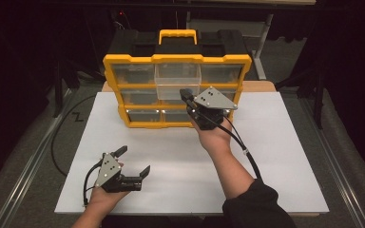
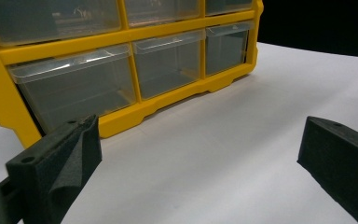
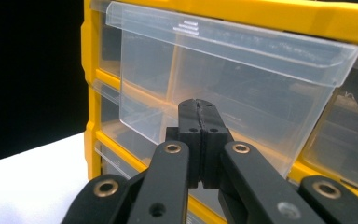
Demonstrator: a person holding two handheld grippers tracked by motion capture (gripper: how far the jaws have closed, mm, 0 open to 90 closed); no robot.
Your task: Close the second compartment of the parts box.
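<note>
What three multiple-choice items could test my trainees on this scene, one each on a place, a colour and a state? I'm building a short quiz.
1. Where is the pulled-out clear plastic drawer?
A. top row, middle
B. bottom row, left
C. bottom row, right

2. What colour is the frame of the plastic drawer cabinet?
A. red
B. yellow
C. green

3. How do the jaws of the right tool stand?
A. wide apart
B. clamped on a cable
C. shut together, at the drawer's front

Key:
1 A, since the high view shows it jutting forward in the middle of the top row.
2 B, since the frame is yellow in all three views.
3 C, since the right gripper view shows the jaws pressed together with nothing between them.
</note>
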